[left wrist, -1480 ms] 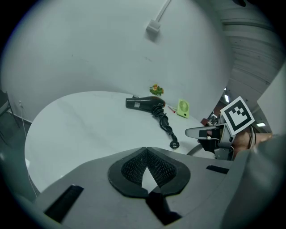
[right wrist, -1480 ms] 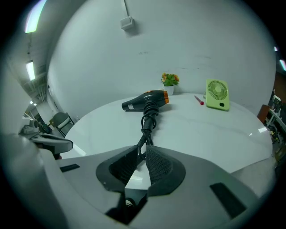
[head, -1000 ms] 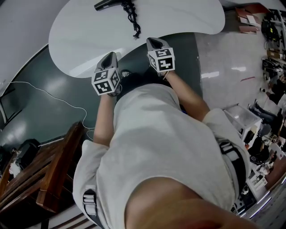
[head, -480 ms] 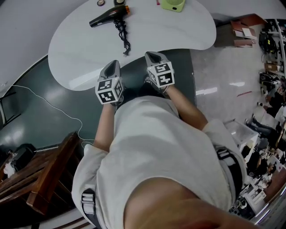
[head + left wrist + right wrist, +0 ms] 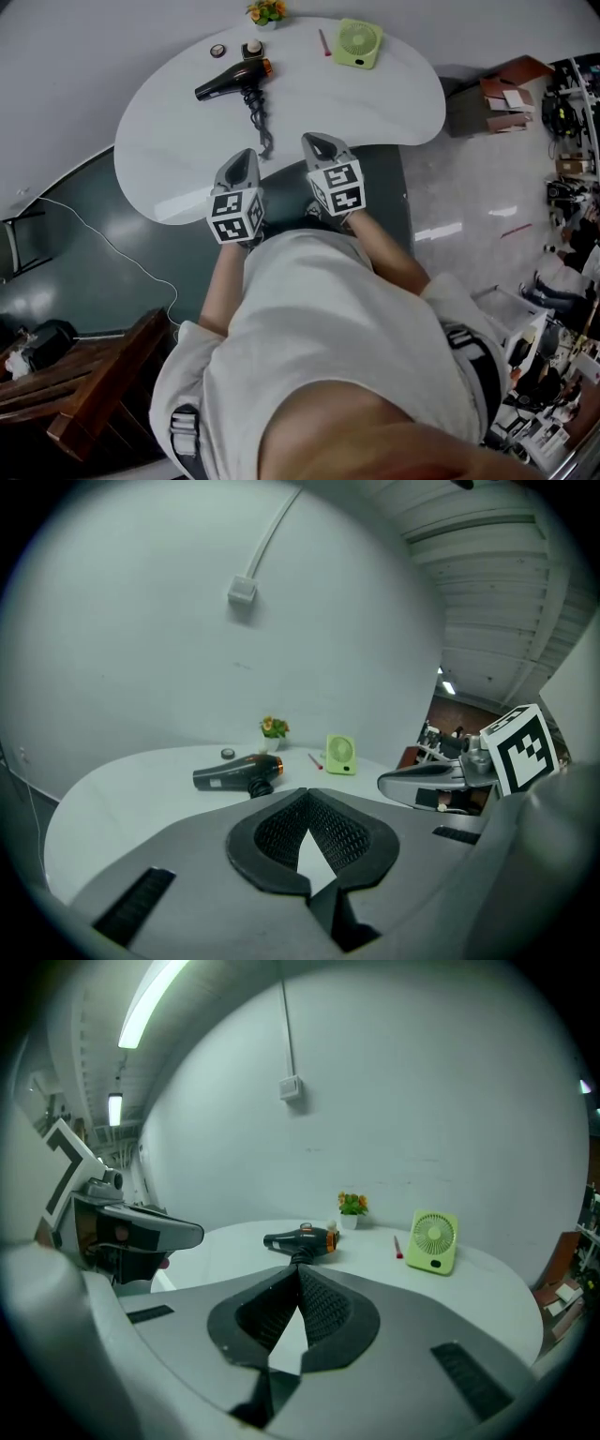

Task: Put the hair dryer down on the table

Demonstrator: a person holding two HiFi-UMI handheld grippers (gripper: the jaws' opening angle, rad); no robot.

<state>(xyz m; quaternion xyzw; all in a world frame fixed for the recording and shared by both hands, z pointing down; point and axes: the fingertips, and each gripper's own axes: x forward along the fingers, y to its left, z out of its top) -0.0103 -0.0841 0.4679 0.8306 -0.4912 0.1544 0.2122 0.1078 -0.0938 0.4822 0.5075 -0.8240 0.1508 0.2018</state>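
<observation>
Two round things (image 5: 217,51) beside the dryer (image 5: 230,80) are too small to identify. The left edge cuts off the chair (image 5: 94,403). The clutter (image 5: 567,178) at far right is indistinct.

Pale shirt (image 5: 347,319); grey left tongs (image 5: 246,156) and right tongs (image 5: 317,142) carry marker cubes (image 5: 234,214).

table (image 5: 394,108) bare front right, hair dryer (image 5: 230,81), cord (image 5: 260,117) left, fan (image 5: 357,43) behind

One desk (image 5: 375,98) is carrying one hair dryer (image 5: 230,81), one green fan (image 5: 357,43), one potted plant (image 5: 266,12), one red pen (image 5: 322,42) and two small round items (image 5: 217,51). Two tools are hovering near its near edge: left tool (image 5: 246,156), right tool (image 5: 317,142).
</observation>
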